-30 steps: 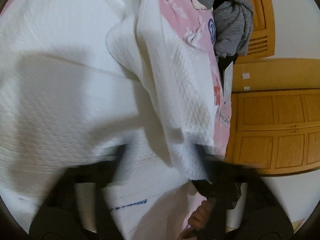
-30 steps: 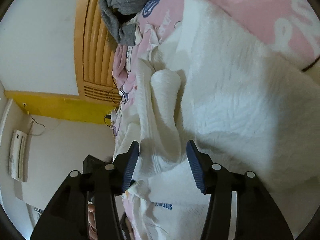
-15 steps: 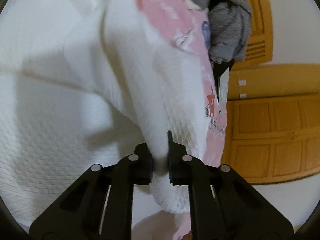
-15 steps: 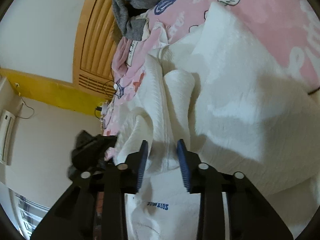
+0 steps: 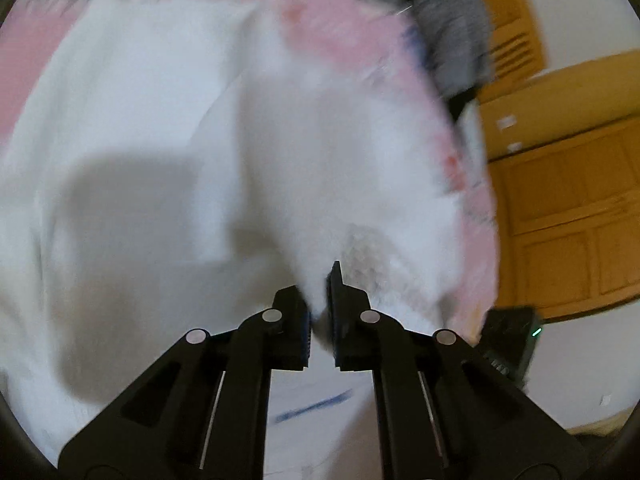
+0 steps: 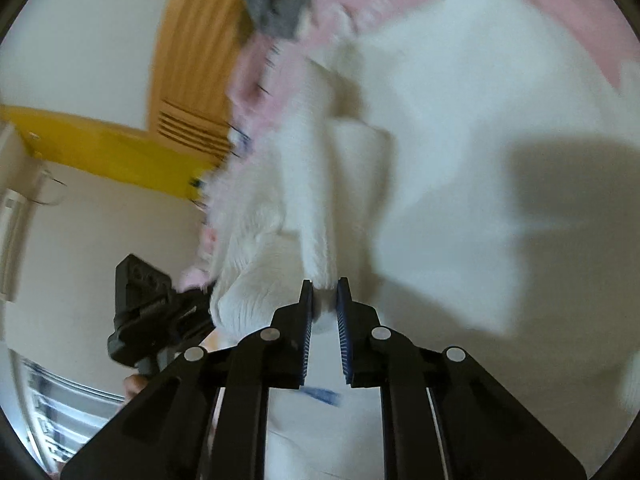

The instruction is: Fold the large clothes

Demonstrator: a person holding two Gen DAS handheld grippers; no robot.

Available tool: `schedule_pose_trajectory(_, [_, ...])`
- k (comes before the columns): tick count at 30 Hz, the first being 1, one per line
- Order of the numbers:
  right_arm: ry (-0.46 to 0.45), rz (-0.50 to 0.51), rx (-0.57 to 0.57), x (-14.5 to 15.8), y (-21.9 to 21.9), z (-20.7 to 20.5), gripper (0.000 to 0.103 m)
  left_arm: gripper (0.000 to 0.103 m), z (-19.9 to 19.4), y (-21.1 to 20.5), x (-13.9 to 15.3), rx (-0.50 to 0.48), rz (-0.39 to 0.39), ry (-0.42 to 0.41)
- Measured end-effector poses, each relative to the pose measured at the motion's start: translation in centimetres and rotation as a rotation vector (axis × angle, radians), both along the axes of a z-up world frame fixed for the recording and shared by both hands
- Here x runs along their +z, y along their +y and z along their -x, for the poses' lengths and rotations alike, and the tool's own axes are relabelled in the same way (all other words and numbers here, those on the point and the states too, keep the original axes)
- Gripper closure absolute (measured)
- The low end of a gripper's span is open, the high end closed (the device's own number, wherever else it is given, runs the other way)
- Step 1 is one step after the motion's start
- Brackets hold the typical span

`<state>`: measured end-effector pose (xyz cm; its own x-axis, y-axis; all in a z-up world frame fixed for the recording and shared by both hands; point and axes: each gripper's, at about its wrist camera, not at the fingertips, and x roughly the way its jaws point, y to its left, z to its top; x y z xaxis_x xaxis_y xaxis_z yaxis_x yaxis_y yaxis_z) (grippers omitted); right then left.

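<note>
The white garment (image 5: 168, 128) lies spread over the pink bedsheet (image 5: 348, 44) on the bed, near a grey heap of clothes (image 5: 452, 28). The left gripper (image 5: 319, 300) has its jaws clamped on a bunched ridge of the white cloth; the right gripper (image 6: 325, 304) has jaws closing on another ridge already between them. The risk is that each pinch catches only the top layer, or an uneven bunch, so lifting drags the garment askew and wrinkles the fold. Blur suggests quick handling, which could tug the sheet too.
</note>
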<state>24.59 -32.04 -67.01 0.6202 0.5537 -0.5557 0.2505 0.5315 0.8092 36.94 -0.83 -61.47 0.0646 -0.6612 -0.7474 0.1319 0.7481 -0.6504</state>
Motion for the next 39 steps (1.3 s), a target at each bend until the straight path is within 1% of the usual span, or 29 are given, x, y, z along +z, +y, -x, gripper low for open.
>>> schedule_pose_trajectory(1, [0.018,0.009,0.004,-0.5,0.1,0.2,0.084,0.096,0.8,0.8,-1.8,0.009,-0.003,0.035])
schedule_pose_trajectory(2, [0.026,0.005,-0.003,-0.9,0.1,0.6,0.082,0.090,1.2,1.2,-2.5,0.015,0.013,0.047])
schedule_pose_trajectory(4, [0.019,-0.003,-0.005,-0.5,-0.2,1.2,0.075,0.084,1.6,2.1,-3.0,0.054,0.071,0.052])
schedule_pose_trajectory(5, [0.019,0.022,-0.013,0.1,-0.3,1.4,0.072,0.077,1.7,2.5,-2.7,0.073,0.092,0.057])
schedule_pose_trajectory(7, [-0.006,0.116,-0.038,2.1,-0.8,1.7,0.072,0.048,1.7,2.9,-1.4,0.082,0.097,0.033])
schedule_pose_trajectory(8, [-0.016,0.152,-0.050,3.0,-1.0,1.9,0.072,0.031,1.7,3.3,0.0,0.091,0.102,-0.010])
schedule_pose_trajectory(9, [-0.034,0.187,-0.066,4.2,-1.3,2.1,0.072,0.030,1.7,3.6,1.1,0.104,0.101,-0.043])
schedule_pose_trajectory(11, [-0.108,0.233,-0.114,7.0,-2.0,2.8,0.072,0.030,1.7,4.0,3.3,0.122,0.089,-0.097])
schedule_pose_trajectory(13, [-0.162,0.226,-0.079,8.7,-1.3,2.5,0.072,0.030,2.0,3.6,5.1,0.128,0.118,-0.141])
schedule_pose_trajectory(14, [-0.180,0.214,-0.040,9.2,-0.5,1.9,0.072,0.030,2.1,3.0,5.5,0.124,0.143,-0.138])
schedule_pose_trajectory(16, [-0.201,0.191,0.041,9.3,1.6,0.6,0.075,0.030,2.2,1.2,4.9,0.114,0.195,-0.081])
schedule_pose_trajectory(17, [-0.198,0.175,0.090,8.9,3.0,-0.4,0.078,0.030,2.3,0.1,4.1,0.121,0.188,-0.046])
schedule_pose_trajectory(18, [-0.172,0.187,0.126,8.0,4.3,-1.3,0.081,0.030,2.3,-0.7,3.2,0.135,0.151,-0.028])
schedule_pose_trajectory(19, [-0.140,0.212,0.145,7.0,4.8,-1.7,0.086,0.030,2.3,-1.3,2.0,0.158,0.101,-0.014])
schedule_pose_trajectory(20, [-0.087,0.246,0.164,5.6,5.7,-2.4,0.092,0.030,2.3,-1.7,1.3,0.168,0.071,-0.006])
schedule_pose_trajectory(21, [-0.017,0.278,0.181,3.5,6.3,-2.8,0.095,0.030,2.3,-1.8,0.5,0.183,0.028,-0.007])
schedule_pose_trajectory(22, [0.026,0.297,0.181,2.2,6.4,-2.6,0.101,0.031,2.2,-1.7,-0.5,0.201,-0.007,-0.008])
schedule_pose_trajectory(23, [0.061,0.303,0.178,0.7,6.4,-2.0,0.103,0.034,2.1,-1.5,-1.0,0.199,-0.007,-0.006])
schedule_pose_trajectory(24, [0.057,0.283,0.171,-0.4,6.2,-0.9,0.103,0.038,2.1,-1.3,-1.4,0.190,-0.021,-0.014])
schedule_pose_trajectory(25, [0.046,0.275,0.164,-0.7,6.1,-0.1,0.103,0.038,2.1,-1.2,-1.4,0.175,-0.022,-0.020])
schedule_pose_trajectory(26, [0.033,0.275,0.156,-0.8,6.1,1.0,0.103,0.038,2.0,-1.4,-1.2,0.149,-0.021,-0.034])
schedule_pose_trajectory(28, [0.024,0.291,0.144,-0.6,6.3,2.7,0.103,0.038,2.0,-1.2,-0.9,0.139,-0.010,-0.043])
schedule_pose_trajectory(31, [0.019,0.336,0.144,0.0,6.4,4.3,0.103,0.038,2.1,0.9,-0.6,0.174,0.106,0.030])
schedule_pose_trajectory(32, [0.032,0.352,0.148,0.0,6.4,4.7,0.103,0.038,2.1,1.2,-0.5,0.173,0.121,0.035])
schedule_pose_trajectory(33, [0.049,0.371,0.152,-0.1,6.5,5.0,0.102,0.037,2.5,1.9,0.0,0.164,0.108,0.029])
schedule_pose_trajectory(34, [0.053,0.370,0.156,-0.2,6.2,5.8,0.098,0.035,3.1,2.6,0.6,0.148,0.089,0.011])
schedule_pose_trajectory(37, [0.063,0.353,0.138,0.0,4.8,8.3,0.097,0.023,5.5,5.2,2.1,0.098,0.029,-0.041])
schedule_pose_trajectory(38, [0.069,0.348,0.123,0.3,4.2,9.3,0.093,0.017,6.3,5.9,2.4,0.090,0.009,-0.050])
schedule_pose_trajectory(39, [0.074,0.346,0.112,0.5,3.9,10.1,0.086,0.014,7.2,6.9,2.8,0.081,-0.010,-0.058])
